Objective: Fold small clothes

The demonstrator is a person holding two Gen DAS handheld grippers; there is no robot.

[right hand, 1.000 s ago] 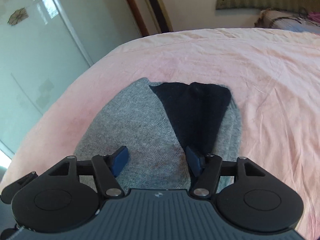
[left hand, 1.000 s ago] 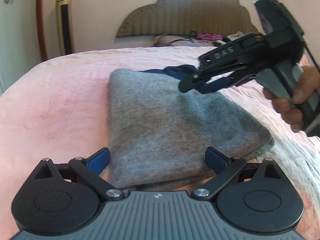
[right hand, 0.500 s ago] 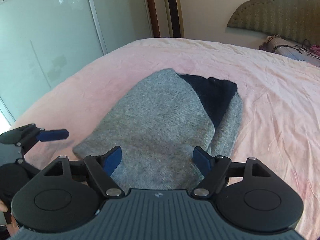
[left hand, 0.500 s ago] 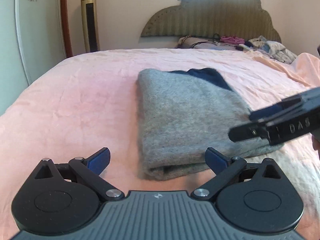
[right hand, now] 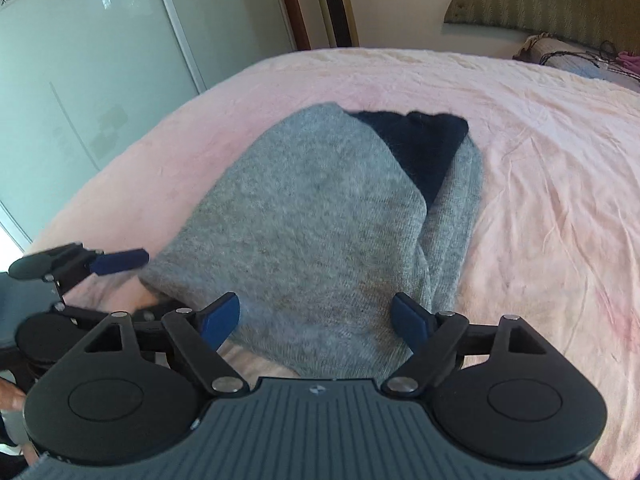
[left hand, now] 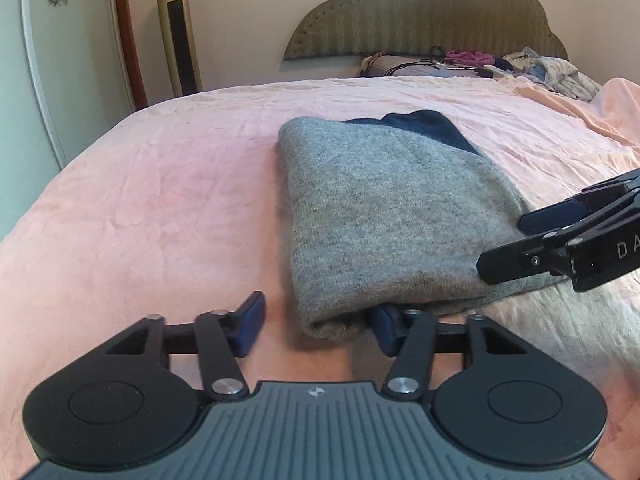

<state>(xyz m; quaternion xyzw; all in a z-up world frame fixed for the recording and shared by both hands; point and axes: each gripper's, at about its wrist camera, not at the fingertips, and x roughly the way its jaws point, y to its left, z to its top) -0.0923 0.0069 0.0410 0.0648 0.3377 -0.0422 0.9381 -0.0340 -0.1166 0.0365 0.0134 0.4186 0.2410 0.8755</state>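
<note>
Left wrist view, left to right: tower fan (left hand: pixel 178 28) upright against the far wall, pink bed sheet (left hand: pixel 152 184) across most of the frame, padded headboard (left hand: pixel 424 12) behind, loose clothes pile (left hand: pixel 544 70) at the far right near it.

Grey sweater (left hand: pixel 384 208) lies folded on the sheet at mid-bed, with a dark navy part (left hand: pixel 424 124) showing at its far end.

Left gripper (left hand: pixel 316 322) sits at the sweater's near left corner. Its fingers are closing; the left finger (left hand: pixel 250 324) is on bare sheet, apart from the fabric, and the right one is tucked under the folded edge. The corner is between them, not pinched yet.

Right gripper (left hand: pixel 516 244) comes in from the right edge over the sweater's near right side.

Right wrist view: glass wardrobe door (right hand: pixel 80 80) on the left, left gripper (right hand: pixel 116 260) low left at the sweater's (right hand: pixel 320 216) corner, a bit of the person's hand at the bottom left edge. Right gripper (right hand: pixel 316 318) hovers over the near edge, fingers opening and set wide, fabric below and between them but not gripped. Navy part (right hand: pixel 424 140) is at the far end.
</note>
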